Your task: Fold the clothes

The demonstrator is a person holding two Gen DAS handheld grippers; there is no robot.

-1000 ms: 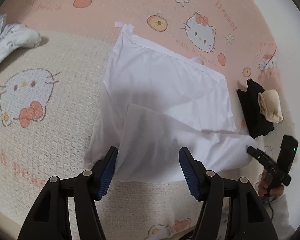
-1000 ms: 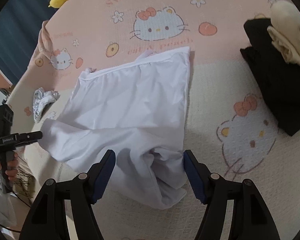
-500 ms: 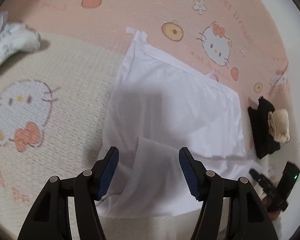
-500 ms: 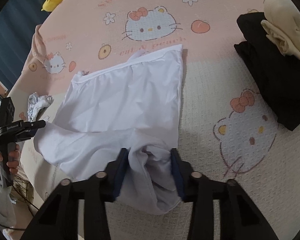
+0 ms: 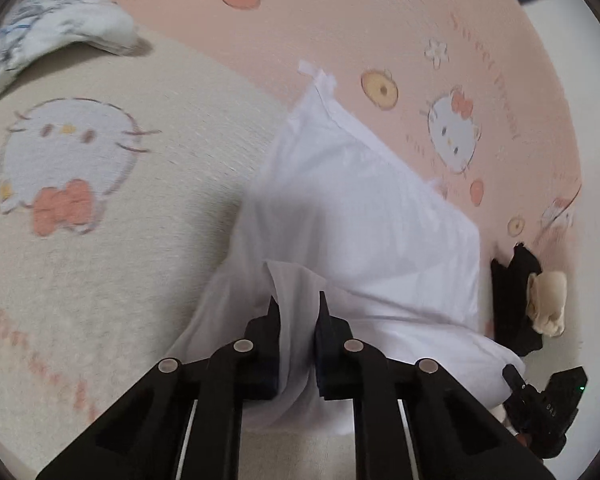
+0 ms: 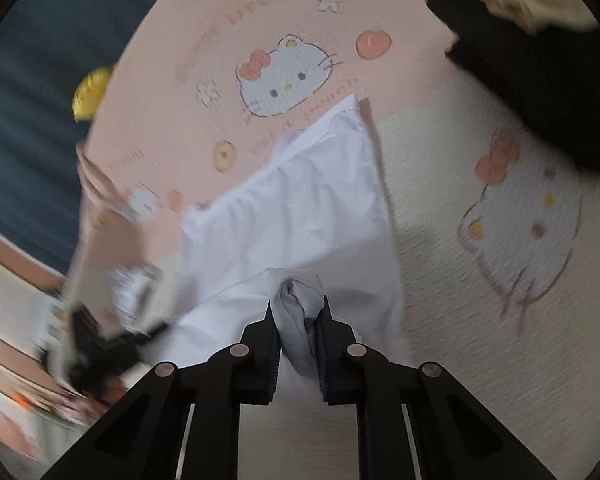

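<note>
Now both tools have just closed on the white garment (image 5: 352,216): left tool (image 5: 296,312) and right tool (image 6: 296,314) each pinch a bunch of its near hem. It lies mid-bed on the blanket (image 5: 100,280), hem towards the near edge, probably so it can be folded up over the flat half.

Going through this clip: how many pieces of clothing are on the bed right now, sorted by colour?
White: 1, the white garment, spread out
White with blue print: 1, the crumpled piece at the far corner
Black: 1, the folded black garment
Cream: 1, the cream piece on top of the black one
Total: 4
</note>
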